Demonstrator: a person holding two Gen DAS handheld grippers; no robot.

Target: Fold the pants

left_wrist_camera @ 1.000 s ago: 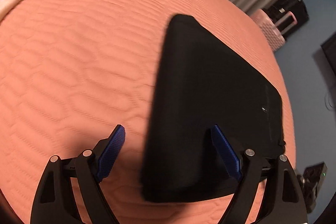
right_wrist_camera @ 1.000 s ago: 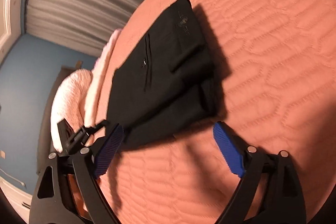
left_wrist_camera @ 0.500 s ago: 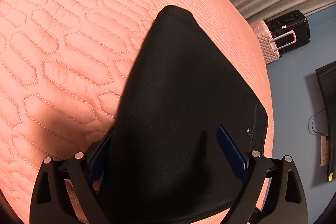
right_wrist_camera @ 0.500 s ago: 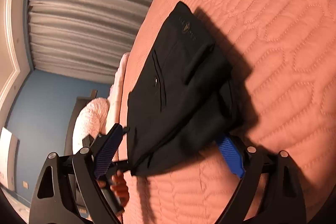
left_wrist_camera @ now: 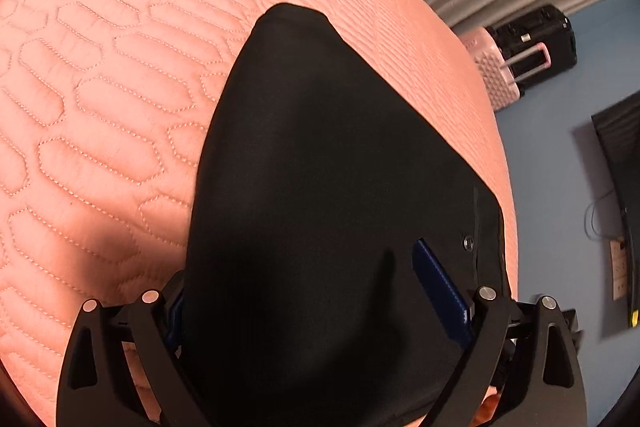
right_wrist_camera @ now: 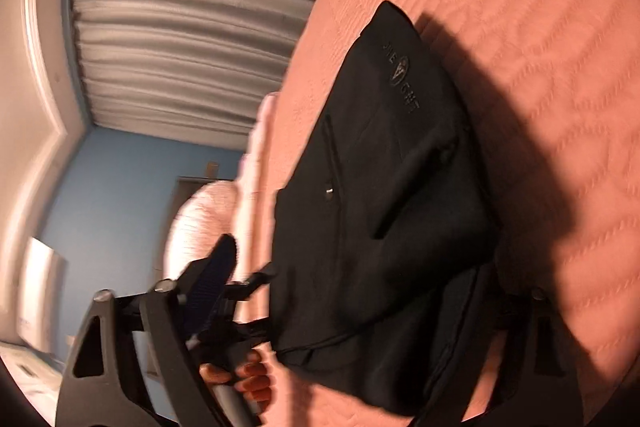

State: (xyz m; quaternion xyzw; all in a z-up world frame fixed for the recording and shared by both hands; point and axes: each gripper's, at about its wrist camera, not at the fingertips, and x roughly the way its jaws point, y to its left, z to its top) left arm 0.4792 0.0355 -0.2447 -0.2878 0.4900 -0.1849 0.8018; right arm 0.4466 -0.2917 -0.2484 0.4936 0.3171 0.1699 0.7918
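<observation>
The folded black pants lie on the salmon quilted bedspread. In the left wrist view my left gripper is open, with the near end of the pants between its fingers; the left blue pad is mostly hidden under the cloth, and the right pad lies on top. In the right wrist view the pants show a pocket, a button and a logo. My right gripper is open around the pants' near corner; its left pad is clear of the cloth and its right finger is hidden behind the pants.
Grey curtains hang behind the bed. A pink suitcase and a black suitcase stand beyond the bed's far corner. Pale pink bedding lies at the bed's edge. The person's hand holds the other gripper's handle.
Both grippers have moved forward onto the pants, so the cloth now lies between their open fingers. The right wrist view has swung and blurred.
</observation>
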